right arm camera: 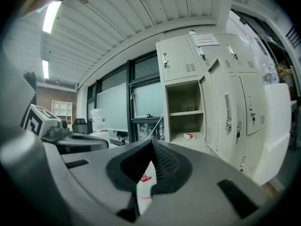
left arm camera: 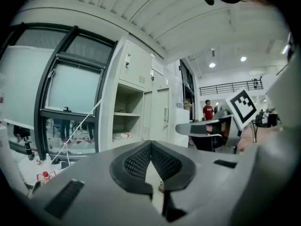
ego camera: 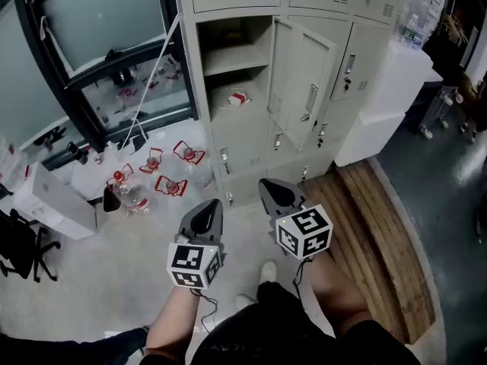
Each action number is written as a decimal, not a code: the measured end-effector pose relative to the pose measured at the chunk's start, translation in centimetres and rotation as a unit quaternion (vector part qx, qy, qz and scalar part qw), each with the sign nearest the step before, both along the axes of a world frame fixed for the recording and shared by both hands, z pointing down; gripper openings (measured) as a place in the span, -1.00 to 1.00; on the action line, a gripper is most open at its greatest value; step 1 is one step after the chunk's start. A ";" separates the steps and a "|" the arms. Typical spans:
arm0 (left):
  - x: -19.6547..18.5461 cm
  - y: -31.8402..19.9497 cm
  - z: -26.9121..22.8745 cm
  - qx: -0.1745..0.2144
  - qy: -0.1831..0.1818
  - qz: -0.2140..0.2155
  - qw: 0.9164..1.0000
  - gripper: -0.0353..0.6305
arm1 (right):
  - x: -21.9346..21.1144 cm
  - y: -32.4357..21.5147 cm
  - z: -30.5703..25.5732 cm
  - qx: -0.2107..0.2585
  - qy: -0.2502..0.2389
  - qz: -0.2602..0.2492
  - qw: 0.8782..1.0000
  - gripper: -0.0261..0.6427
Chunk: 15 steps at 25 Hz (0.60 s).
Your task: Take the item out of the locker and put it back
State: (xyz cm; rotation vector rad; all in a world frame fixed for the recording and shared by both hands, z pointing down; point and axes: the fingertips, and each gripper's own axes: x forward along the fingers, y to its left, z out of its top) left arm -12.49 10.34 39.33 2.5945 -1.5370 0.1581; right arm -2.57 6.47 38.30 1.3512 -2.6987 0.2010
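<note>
The item, a small white and red packet (ego camera: pixel 238 99), lies on the lower shelf of the open locker (ego camera: pixel 232 52). The same packet shows in the left gripper view (left arm camera: pixel 123 135) and in the right gripper view (right arm camera: pixel 185 136). My left gripper (ego camera: pixel 207 217) and my right gripper (ego camera: pixel 275 192) hang side by side above the floor, well short of the locker. Both point toward it. The left gripper (left arm camera: pixel 150 144) has its jaws met at the tips with nothing between them. The right gripper (right arm camera: pixel 151 144) is shut and empty as well.
The locker door (ego camera: pixel 304 90) stands swung open to the right. Several bottles in red holders (ego camera: pixel 163 175) sit on the floor at the left, near a white box (ego camera: pixel 57 200). A wooden pallet (ego camera: pixel 373 234) lies at the right. A person in red (left arm camera: pixel 208 111) stands far off.
</note>
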 end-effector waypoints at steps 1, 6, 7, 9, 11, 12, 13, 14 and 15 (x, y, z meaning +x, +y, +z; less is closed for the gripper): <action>0.1 -0.1 0.1 -0.001 0.001 0.001 1.000 -0.88 | 0.1 -0.1 0.1 0.000 0.000 0.001 1.000 -0.92; 0.5 -1.4 0.4 -0.003 0.001 0.005 1.000 -0.88 | 0.3 -1.3 0.3 0.000 0.001 0.002 1.000 -0.92; 0.6 -1.7 0.4 -0.002 0.000 0.006 1.000 -0.88 | 0.3 -1.7 0.3 0.000 0.001 0.002 1.000 -0.92; 0.8 -2.6 0.4 -0.002 -0.001 0.006 1.000 -0.88 | 0.5 -2.5 0.4 -0.001 0.002 0.002 1.000 -0.92; 0.9 -3.7 0.5 -0.003 -0.002 0.005 1.000 -0.88 | 0.7 -3.7 0.5 0.000 0.002 0.002 1.000 -0.92; 0.9 -4.3 0.5 -0.003 -0.003 0.005 1.000 -0.88 | 0.7 -4.3 0.5 0.000 0.002 0.001 1.000 -0.92; 0.9 -4.9 0.6 -0.004 -0.004 0.004 1.000 -0.88 | 0.7 -4.9 0.6 0.000 0.001 0.001 1.000 -0.92; 1.0 -5.6 0.7 -0.004 -0.004 0.003 1.000 -0.88 | 0.8 -5.6 0.6 0.000 0.001 0.000 1.000 -0.92; 1.1 -6.3 0.8 -0.005 -0.005 0.002 1.000 -0.88 | 0.9 -6.3 0.6 -0.001 0.001 -0.001 1.000 -0.92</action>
